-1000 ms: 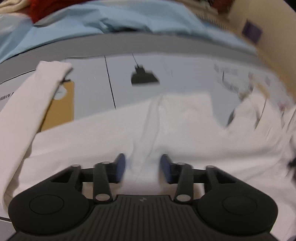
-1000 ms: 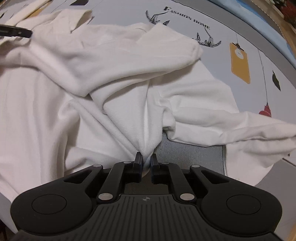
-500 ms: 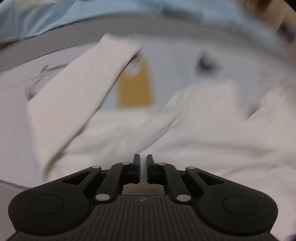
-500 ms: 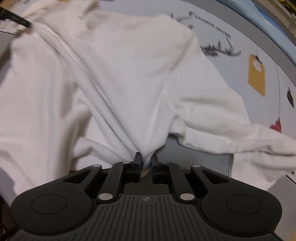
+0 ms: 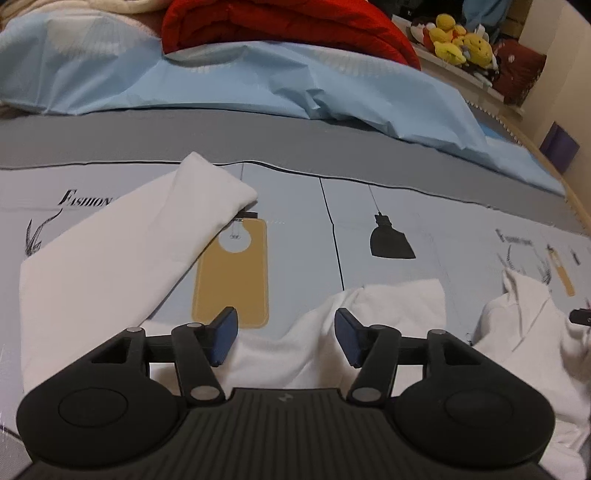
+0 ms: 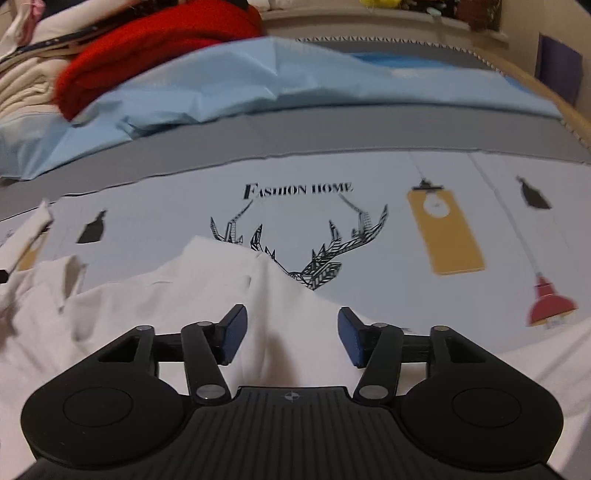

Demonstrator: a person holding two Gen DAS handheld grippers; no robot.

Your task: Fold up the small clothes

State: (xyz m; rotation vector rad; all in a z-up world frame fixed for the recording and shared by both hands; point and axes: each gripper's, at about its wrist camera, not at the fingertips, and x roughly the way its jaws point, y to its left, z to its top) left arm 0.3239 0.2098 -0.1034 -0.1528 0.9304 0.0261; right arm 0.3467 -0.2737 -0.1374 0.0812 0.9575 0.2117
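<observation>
A white garment (image 5: 388,314) lies rumpled on a pale printed sheet (image 5: 461,236). One white sleeve (image 5: 122,251) stretches up and left in the left wrist view. My left gripper (image 5: 286,338) is open and empty, low over the garment's edge. In the right wrist view the garment (image 6: 166,302) fills the lower left, with a raised ridge running between the fingers. My right gripper (image 6: 291,336) is open and empty just above that ridge. The garment's near part is hidden under both gripper bodies.
A light blue cover (image 5: 258,74) and a red blanket (image 5: 288,26) lie bunched at the far side. Plush toys (image 5: 458,40) sit on a shelf at the back right. A wooden bed edge (image 6: 569,110) runs along the right. Printed sheet (image 6: 461,173) lies bare beyond the garment.
Both grippers have opened and let go of the white cloth. Both views have tilted up toward the far side of the bed, and the garment now lies lower in each.
</observation>
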